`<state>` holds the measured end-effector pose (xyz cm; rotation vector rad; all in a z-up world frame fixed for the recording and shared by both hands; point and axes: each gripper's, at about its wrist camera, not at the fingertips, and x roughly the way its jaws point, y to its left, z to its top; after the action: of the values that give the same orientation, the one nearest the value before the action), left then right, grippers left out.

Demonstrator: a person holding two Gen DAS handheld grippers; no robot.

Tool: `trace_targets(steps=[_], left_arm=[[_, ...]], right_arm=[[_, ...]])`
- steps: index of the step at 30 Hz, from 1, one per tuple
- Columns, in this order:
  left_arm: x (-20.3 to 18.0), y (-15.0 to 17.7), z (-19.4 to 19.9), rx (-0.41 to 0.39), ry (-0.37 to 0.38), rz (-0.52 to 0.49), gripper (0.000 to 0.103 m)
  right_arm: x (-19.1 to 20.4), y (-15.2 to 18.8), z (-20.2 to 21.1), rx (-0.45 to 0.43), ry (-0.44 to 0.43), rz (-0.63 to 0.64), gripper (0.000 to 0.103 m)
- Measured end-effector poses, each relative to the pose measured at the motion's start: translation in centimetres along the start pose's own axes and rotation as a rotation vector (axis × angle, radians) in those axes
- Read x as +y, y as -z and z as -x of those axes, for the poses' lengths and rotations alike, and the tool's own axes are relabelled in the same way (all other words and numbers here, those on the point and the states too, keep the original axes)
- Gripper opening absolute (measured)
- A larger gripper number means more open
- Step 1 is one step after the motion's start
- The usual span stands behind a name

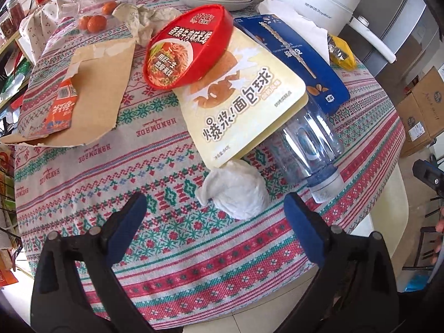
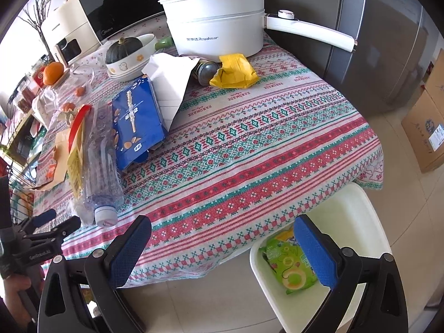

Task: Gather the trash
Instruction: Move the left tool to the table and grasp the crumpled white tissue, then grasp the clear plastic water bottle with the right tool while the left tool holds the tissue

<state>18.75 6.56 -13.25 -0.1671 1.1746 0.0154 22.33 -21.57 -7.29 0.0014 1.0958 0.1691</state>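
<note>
The left tongs [image 1: 215, 222] are hanging wide open over the desk [image 1: 83, 183], which is wearing a red, green and white patterned cloth, and they are holding nothing. Just past the tips, a crumpled white paper ball [image 1: 236, 191] is sitting on the cloth. Right behind the ball, a flat cream snack bag with bread pictures [image 1: 244, 102] is lying long-ways, pointing toward the tongs. A red oval noodle bowl [image 1: 188, 47] is leaning on the bag's far end. A clear plastic bottle with a white cap [image 1: 313, 144] is lying on its side, partly under the bag, with its cap pointing toward the near desk edge. A blue snack box [image 1: 299, 63] is lying beside it. A torn brown cardboard piece [image 1: 94, 91] is lying off to the left.

The right tongs [image 2: 222, 247] are also wide open and holding nothing, hanging over the desk edge. Below them, a pale white bin [image 2: 360, 222] is standing on the floor with a green wrapper [image 2: 288, 266] inside. A yellow wrapper [image 2: 236, 69] is lying near a white pot [image 2: 219, 25].
</note>
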Motion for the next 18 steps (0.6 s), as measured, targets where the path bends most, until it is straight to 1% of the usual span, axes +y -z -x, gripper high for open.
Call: trace_targets(steps=[1,3,5,6,7,8,9,10,11,14,18], left_arm=[[-0.1,-0.1,-0.2,-0.001,0.003,0.002,0.09],[-0.2,-0.3,-0.4,-0.01,0.005,0.017,0.086],[0.0,-0.4,-0.8,-0.005,0.048,0.052,0.076],[0.1,-0.4,-1.0,0.006,0.067,0.069,0.067],[0.3,-0.3,-1.4,0.018,0.078,0.081,0.057],[0.3,-0.2,-1.4,0.013,0.072,0.082,0.054],[-0.1,0.0,-1.1,0.003,0.075,0.074,0.046],[-0.3,0.2,-1.1,0.012,0.095,0.071,0.033],[-0.3,0.3,-1.0,0.018,0.118,0.075,0.031],[-0.5,0.7,-0.4,0.013,0.128,0.065,0.03],[0.2,1.1,1.5,-0.025,0.152,0.052,0.029]], right_arm=[[0.0,0.0,0.0,0.0,-0.001,-0.002,0.103],[0.1,-0.1,0.0,-0.004,-0.003,-0.005,0.103],[0.1,-0.1,0.0,-0.005,-0.004,-0.003,0.103],[0.2,0.0,0.0,-0.005,-0.004,-0.002,0.103],[0.2,0.1,0.0,-0.004,-0.004,-0.001,0.103],[0.2,0.1,0.0,-0.003,-0.004,0.001,0.103],[0.2,0.2,0.1,-0.002,-0.004,0.002,0.103],[0.2,0.3,0.1,-0.003,-0.004,0.003,0.103],[0.2,0.4,0.2,-0.005,-0.002,0.005,0.103],[0.3,0.5,0.4,-0.012,-0.001,0.011,0.103],[0.7,0.6,0.7,-0.024,-0.008,0.015,0.103]])
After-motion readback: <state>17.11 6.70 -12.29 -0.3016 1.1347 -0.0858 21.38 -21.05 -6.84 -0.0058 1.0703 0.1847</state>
